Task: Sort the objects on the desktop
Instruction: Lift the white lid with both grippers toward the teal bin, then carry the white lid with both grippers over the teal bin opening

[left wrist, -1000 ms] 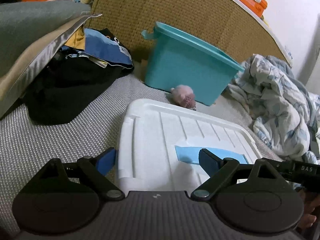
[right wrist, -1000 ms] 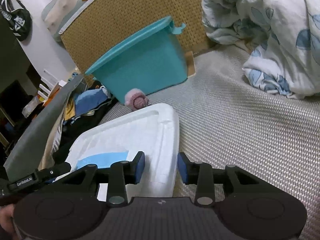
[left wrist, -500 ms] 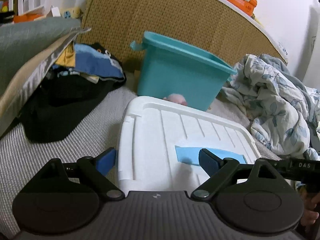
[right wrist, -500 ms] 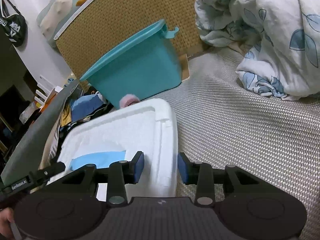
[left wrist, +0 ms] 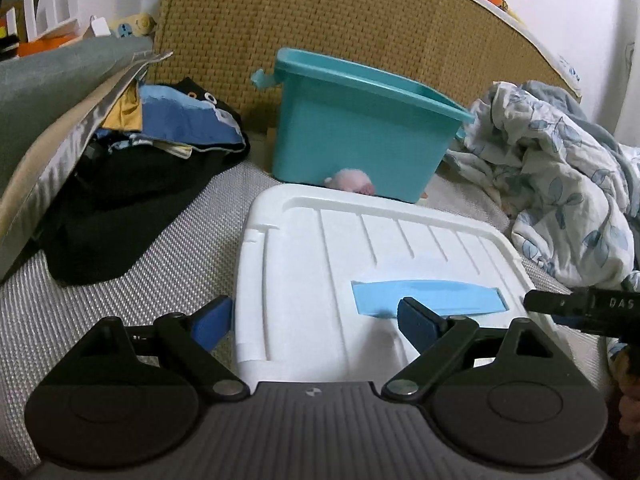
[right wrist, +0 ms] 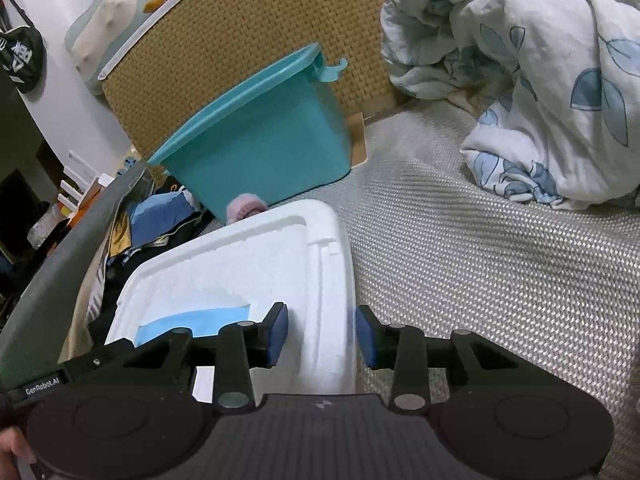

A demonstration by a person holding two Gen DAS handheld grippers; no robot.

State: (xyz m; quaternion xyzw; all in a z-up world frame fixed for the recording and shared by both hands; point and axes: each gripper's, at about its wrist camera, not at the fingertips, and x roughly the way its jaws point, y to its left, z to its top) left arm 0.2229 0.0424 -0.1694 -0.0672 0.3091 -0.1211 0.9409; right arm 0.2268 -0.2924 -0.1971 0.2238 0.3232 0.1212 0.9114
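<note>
Crept forward with both claws, white lid now closer to the teal bin and covering more of the pink fuzzy thing.

Left claw (left wrist: pixel 314 322) spread wide across the near left corner of the white lid (left wrist: pixel 320 264), one blue pad off the edge, other over the top, not pinching. Right claw (right wrist: pixel 321 330) parted either side of the lid's right rim, touching or not, can't tell. Blue strip (left wrist: pixel 424 298) stuck on the lid top. Just beyond, pink fuzzy thing (left wrist: pixel 352 180) tucked against the teal bin (left wrist: pixel 360 136), bin backed onto a woven headboard (left wrist: pixel 320 12). Heap of clothes (left wrist: pixel 160 148) off left, crumpled leaf-print blanket (right wrist: pixel 540 72) off right, all sitting on the bed (right wrist: pixel 480 272).
</note>
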